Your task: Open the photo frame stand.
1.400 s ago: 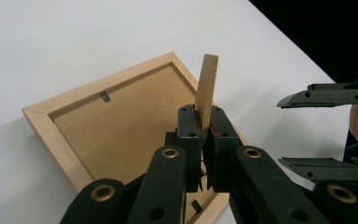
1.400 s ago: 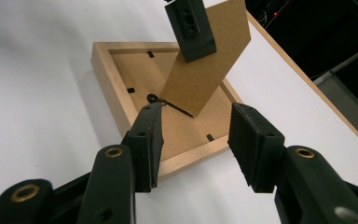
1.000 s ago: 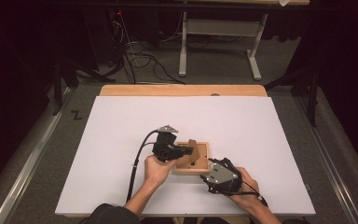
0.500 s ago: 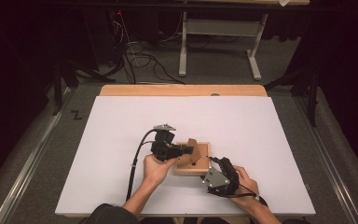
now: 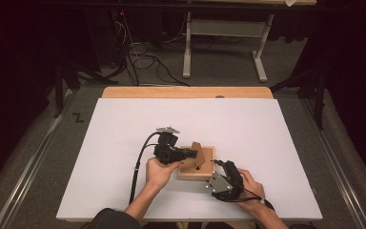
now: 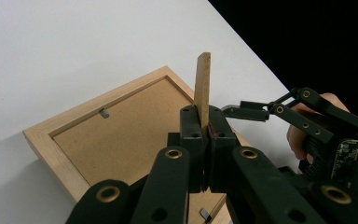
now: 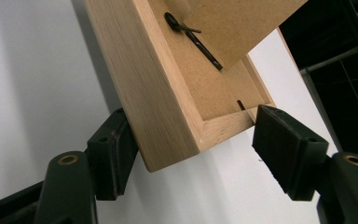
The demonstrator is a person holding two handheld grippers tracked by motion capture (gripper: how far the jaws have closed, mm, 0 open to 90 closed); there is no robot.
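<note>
High view, landmark: picture frame (image 5: 196, 164), face down near the front edge of the white table (image 5: 124, 129).
Frame appearance: pale wood border, brown fibreboard backing, small metal retaining tabs (image 6: 103, 112) along the inner edge.
Left gripper (image 5: 187, 154): left of the frame, reaching over it; jaws clamped on the stand flap (image 6: 202, 91).
Stand flap: thin brown board, lifted upright off the backing, hinged by a dark metal fitting (image 7: 192, 37).
Right gripper (image 5: 225, 165): at the frame's front right corner; jaws spread wide, one on each side of that corner (image 7: 177, 154), not pressing it.
Surroundings: desk legs and cables on the floor beyond the table, well apart from the frame.
Obstructions: the left gripper body covers the frame's left part.
</note>
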